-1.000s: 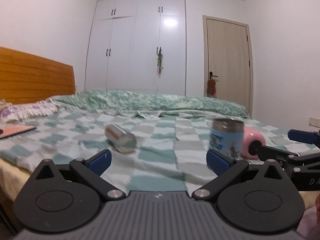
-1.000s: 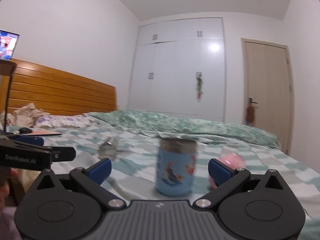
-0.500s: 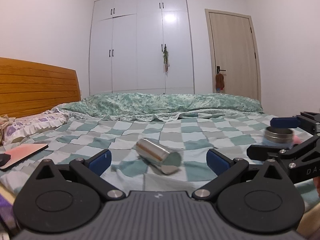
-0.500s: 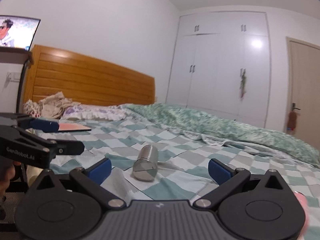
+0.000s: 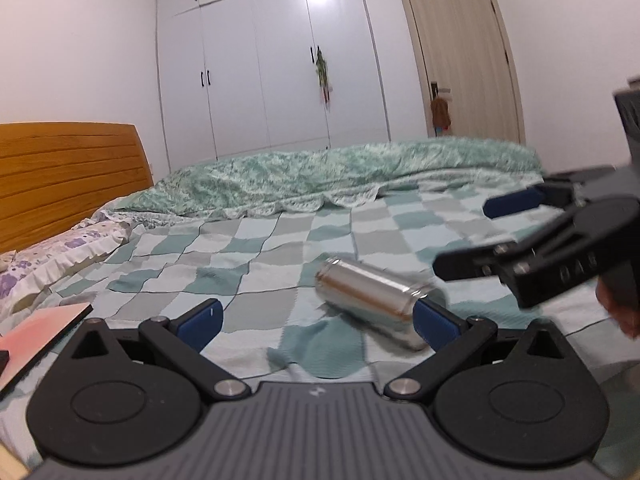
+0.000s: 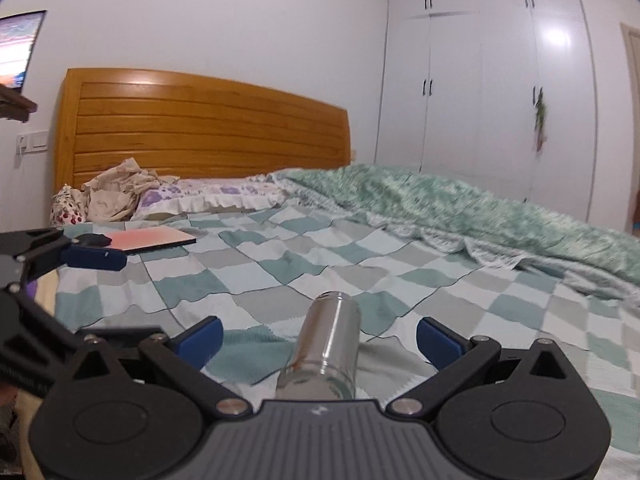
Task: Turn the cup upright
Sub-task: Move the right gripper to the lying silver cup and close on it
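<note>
A shiny steel cup [image 5: 370,298] lies on its side on the checked bedspread. In the right wrist view the cup [image 6: 328,352] lies lengthwise between the blue pads of my right gripper [image 6: 320,340], which is open and not touching it. My left gripper [image 5: 318,320] is open and empty; the cup lies just ahead of its right pad [image 5: 434,322]. The right gripper also shows at the right of the left wrist view [image 5: 520,240]. The left gripper shows at the left edge of the right wrist view [image 6: 60,256].
A pink-covered book [image 6: 150,238] lies on the bed near the pillows [image 6: 208,196]. A folded green quilt [image 5: 340,172] runs along the far side. The wooden headboard [image 6: 200,128], white wardrobe [image 5: 272,68] and door [image 5: 460,60] stand behind.
Both grippers have swung left and closer to the steel cup. The blue and pink cups have left both views. The right gripper now straddles the lying cup.
</note>
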Demonstrator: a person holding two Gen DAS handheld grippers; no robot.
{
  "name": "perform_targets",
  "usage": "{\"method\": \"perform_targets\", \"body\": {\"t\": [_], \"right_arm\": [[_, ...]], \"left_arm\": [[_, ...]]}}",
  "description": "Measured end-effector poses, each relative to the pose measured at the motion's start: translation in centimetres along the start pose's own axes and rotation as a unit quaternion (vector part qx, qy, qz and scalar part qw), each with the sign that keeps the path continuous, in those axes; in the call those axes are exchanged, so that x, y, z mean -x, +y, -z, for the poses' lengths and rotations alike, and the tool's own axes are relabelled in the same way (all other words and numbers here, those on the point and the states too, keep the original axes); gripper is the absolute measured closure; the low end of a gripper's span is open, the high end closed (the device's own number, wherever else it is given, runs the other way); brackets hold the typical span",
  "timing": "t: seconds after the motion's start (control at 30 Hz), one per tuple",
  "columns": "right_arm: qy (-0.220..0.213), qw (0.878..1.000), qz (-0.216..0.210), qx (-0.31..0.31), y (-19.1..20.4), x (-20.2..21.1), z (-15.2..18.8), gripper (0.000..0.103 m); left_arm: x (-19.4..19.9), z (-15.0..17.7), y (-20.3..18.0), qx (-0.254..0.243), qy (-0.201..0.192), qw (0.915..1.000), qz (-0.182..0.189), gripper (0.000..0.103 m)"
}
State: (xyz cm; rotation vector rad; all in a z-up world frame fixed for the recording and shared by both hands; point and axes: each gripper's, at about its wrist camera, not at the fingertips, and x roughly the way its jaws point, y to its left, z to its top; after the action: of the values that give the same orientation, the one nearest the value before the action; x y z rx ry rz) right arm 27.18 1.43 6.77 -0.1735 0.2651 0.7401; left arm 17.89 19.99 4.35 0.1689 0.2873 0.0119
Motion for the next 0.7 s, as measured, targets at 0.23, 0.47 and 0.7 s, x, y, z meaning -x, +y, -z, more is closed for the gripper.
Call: {"method": "perform_targets", "body": {"t": [0.23, 0.47, 0.7], "right_arm": [[0.057, 0.998, -0.029, -0.001, -1.6, -7.3, -1.6, 0.0], [0.154, 0.987, -0.034, -0.023, -2.3, -12.9, -1.6, 0.001], [0.259, 0.964, -0.038, -0.057, -2.0, -16.9, -0.2, 0.023]], "left_arm": [[-4.2, 0.4, 2.7, -0.004, 0.04, 0.9991, 0.01, 0.0], [-7.8, 0.8, 4.0, -0.01, 0.081, 0.9962, 0.031, 0.0], [-11.1, 1.2, 5.2, 0.0, 0.125, 0.9904, 0.059, 0.0]]}}
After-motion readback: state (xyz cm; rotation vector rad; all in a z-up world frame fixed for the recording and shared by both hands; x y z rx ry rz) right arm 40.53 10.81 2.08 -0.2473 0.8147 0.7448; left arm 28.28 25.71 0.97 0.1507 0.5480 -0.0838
